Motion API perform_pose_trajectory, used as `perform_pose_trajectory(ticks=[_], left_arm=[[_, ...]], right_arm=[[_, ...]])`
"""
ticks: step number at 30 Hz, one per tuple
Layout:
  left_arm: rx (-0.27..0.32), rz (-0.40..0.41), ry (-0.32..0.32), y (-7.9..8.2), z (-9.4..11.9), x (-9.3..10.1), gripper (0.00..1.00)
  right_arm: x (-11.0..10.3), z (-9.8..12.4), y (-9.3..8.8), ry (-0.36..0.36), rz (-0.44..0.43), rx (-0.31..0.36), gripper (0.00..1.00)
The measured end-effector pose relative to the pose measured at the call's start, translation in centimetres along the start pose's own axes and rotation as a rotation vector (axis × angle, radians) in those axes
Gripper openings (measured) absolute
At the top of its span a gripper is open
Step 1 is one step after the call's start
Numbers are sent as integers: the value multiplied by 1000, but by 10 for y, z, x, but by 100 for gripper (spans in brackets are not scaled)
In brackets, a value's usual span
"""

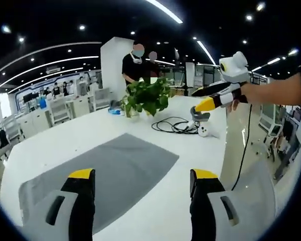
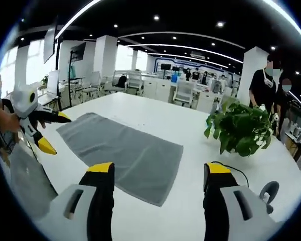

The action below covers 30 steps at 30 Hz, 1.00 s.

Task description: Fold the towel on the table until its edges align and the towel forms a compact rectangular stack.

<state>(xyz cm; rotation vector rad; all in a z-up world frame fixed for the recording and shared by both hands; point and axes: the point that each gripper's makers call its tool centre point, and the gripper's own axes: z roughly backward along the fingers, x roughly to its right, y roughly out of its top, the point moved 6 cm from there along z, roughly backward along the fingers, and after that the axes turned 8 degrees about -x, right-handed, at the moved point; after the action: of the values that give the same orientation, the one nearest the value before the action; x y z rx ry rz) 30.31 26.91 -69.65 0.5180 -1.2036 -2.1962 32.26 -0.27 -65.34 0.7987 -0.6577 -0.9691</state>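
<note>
Currently the grey towel (image 2: 124, 152) lies flat on the white table (image 2: 190, 150); left gripper (image 1: 143, 182) and right gripper (image 2: 159, 174) hover, jaws apart.

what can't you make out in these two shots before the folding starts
- Gray towel, left gripper view: its near edge is hidden behind the left claw.
- Gray towel, right gripper view: part of its near edge is covered by the right claw.
- Black cable beside the potted plant: too small to trace its ends.
- White table: its far edges are cut off or distorted.
</note>
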Motion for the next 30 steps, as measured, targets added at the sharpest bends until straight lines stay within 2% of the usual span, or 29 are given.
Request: perform_pose_trajectory(ticks=[8,11,19,23,30], left_arm=[[-29,-70,-84,8,-20,9,76],[-23,-86,-101,11,-25,11,74],[-26,-139,-181,16,-43,31,71],[-25,-157,-197,21,-49,36,70],[-27,-177,-195,32,-66,37,69]], right_arm=[[9,-14,3,-25,-2,-33,70],[10,-18,6,-33,-9,-43,69],[19,-25,11,-62,-4,-69,64],[26,-29,14,-68,3,-71,61],[48,-45,15,-58,-43,-57,59]])
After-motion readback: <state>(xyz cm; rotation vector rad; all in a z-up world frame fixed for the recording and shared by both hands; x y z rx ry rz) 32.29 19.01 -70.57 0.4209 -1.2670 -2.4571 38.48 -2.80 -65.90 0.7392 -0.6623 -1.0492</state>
